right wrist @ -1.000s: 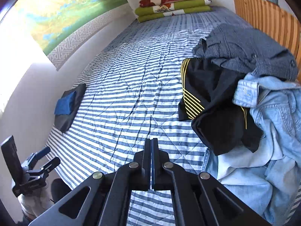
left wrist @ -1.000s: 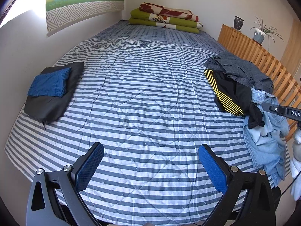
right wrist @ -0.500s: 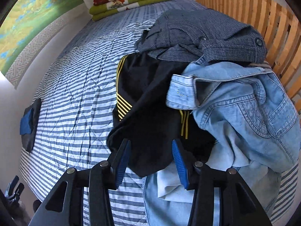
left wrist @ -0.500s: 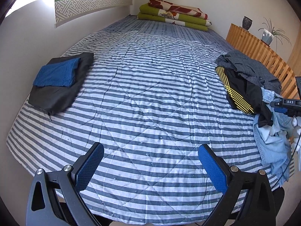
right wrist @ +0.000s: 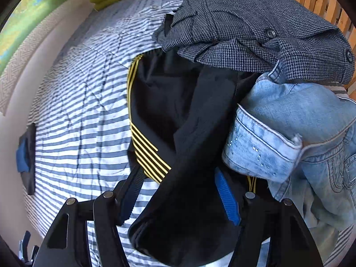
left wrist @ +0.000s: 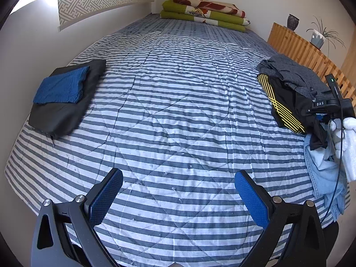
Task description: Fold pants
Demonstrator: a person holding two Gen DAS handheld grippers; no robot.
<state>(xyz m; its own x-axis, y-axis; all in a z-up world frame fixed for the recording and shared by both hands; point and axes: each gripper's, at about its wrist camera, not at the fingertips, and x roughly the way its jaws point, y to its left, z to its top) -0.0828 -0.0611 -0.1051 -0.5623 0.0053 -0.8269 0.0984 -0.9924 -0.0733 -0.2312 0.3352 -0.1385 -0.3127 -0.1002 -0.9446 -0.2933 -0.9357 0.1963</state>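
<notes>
Black pants with yellow stripes lie in a heap at the bed's right side, under grey checked pants and beside light blue jeans. My right gripper is open, and a bunched fold of the black pants sits between its fingers. In the left wrist view the same pile shows as the black pants, and the right gripper hangs over it. My left gripper is open above the striped bedspread, holding nothing.
Folded dark and blue garments are stacked at the bed's left edge by the wall. Folded green and red blankets lie at the head. A wooden slatted rail runs along the right, with a vase and a plant on it.
My right gripper opened from shut and pushed forward into the pile, so the black pants now lie between its fingers. The left gripper shifted its view slightly and stayed open.
</notes>
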